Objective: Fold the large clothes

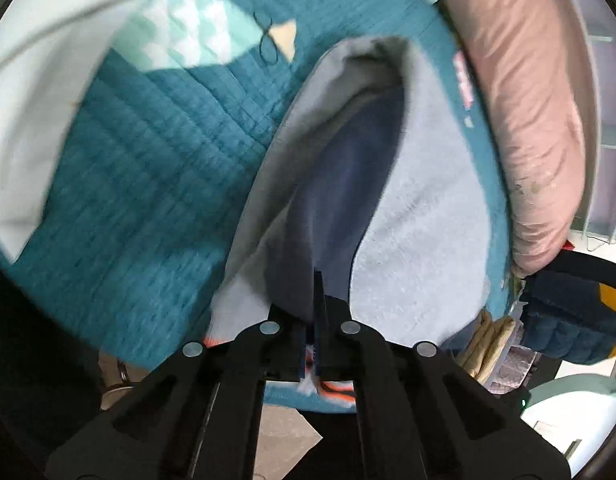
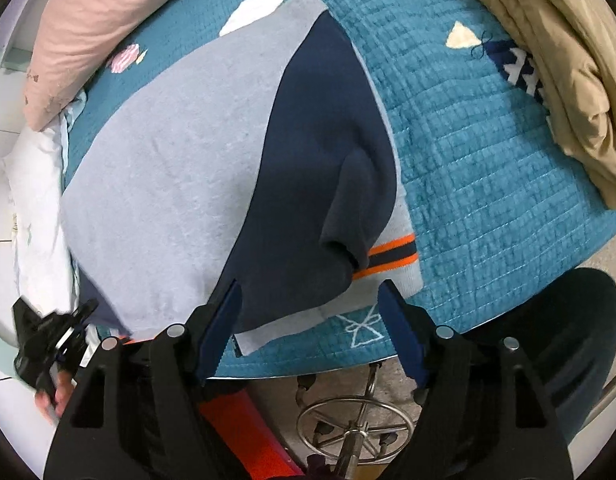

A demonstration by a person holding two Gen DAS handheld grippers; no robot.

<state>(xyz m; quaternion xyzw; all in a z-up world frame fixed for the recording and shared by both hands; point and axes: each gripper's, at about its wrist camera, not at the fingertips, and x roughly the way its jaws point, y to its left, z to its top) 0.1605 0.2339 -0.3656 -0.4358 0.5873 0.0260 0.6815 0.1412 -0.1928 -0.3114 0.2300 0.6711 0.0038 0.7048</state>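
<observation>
Lying on the teal quilt (image 2: pixel 488 168) beside the pink pillow (image 2: pixel 100 20): grey-and-navy sweater (image 2: pixel 180 160). Pinching, apparently, its lifted edge with left gripper (image 1: pixel 314 308); spreading right gripper (image 2: pixel 308 316) released over its hem.

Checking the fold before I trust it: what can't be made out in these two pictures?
- Left wrist view: the closed left tongs hide what fabric they pinch on the grey and navy knit sweater; motion blur smears it.
- Right wrist view: the open right tongs cover the sweater's near hem.

Left hand-held gripper (image 1: pixel 314 320) clamped on grey-navy sweater (image 1: pixel 404 216) over teal quilt (image 1: pixel 148 168)
</observation>
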